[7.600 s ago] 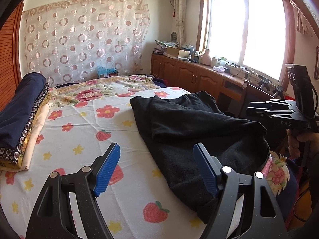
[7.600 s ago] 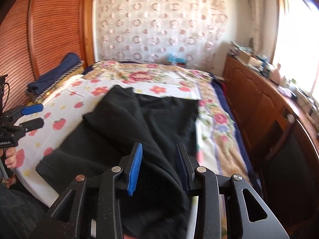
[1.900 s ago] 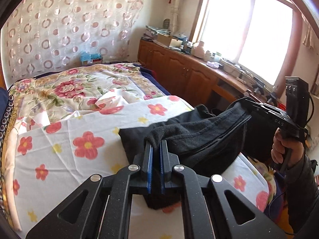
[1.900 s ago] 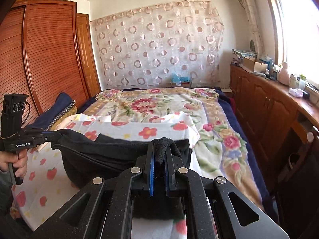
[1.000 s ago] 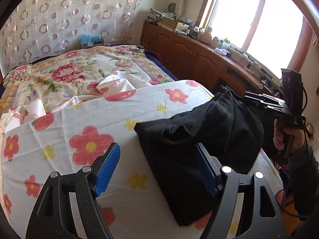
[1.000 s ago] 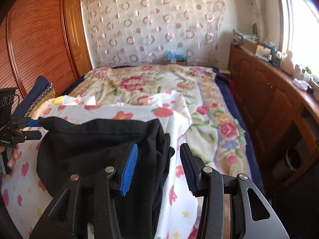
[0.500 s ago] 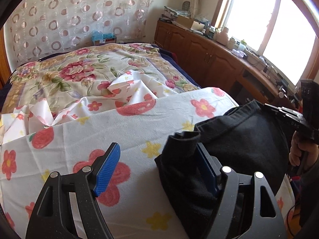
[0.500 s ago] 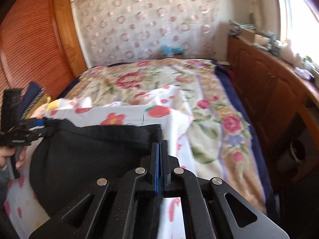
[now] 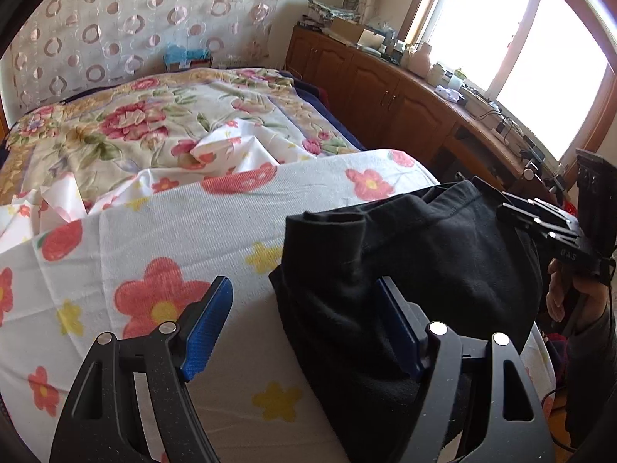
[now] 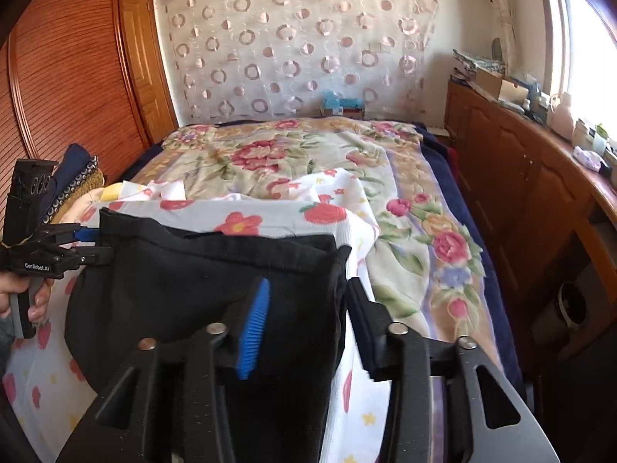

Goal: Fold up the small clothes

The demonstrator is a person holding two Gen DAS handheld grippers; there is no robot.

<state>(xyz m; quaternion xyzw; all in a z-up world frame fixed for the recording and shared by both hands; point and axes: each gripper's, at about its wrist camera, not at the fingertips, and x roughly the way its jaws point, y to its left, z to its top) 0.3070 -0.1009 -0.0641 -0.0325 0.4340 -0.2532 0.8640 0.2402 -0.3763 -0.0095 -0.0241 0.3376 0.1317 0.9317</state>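
Note:
A black garment (image 9: pixel 416 270) lies folded on the flowered white sheet (image 9: pixel 193 231) near the bed's front edge. It also shows in the right wrist view (image 10: pixel 200 281). My left gripper (image 9: pixel 304 324) is open, its right finger against the garment's left edge. My right gripper (image 10: pixel 308 324) is open, its jaws astride the garment's right edge. The right gripper also appears at the right of the left wrist view (image 9: pixel 540 220), and the left gripper at the left of the right wrist view (image 10: pixel 92 247).
A floral bedspread (image 10: pixel 308 162) covers the far half of the bed. Folded dark bedding (image 10: pixel 73 177) is stacked at the left by a wooden wardrobe (image 10: pixel 69 77). A wooden cabinet (image 10: pixel 520 177) with clutter runs along the right under the window.
Both grippers held the garment up, laid it down folded and opened. The right gripper was shut half a second ago and is open now. The left gripper has drawn back slightly.

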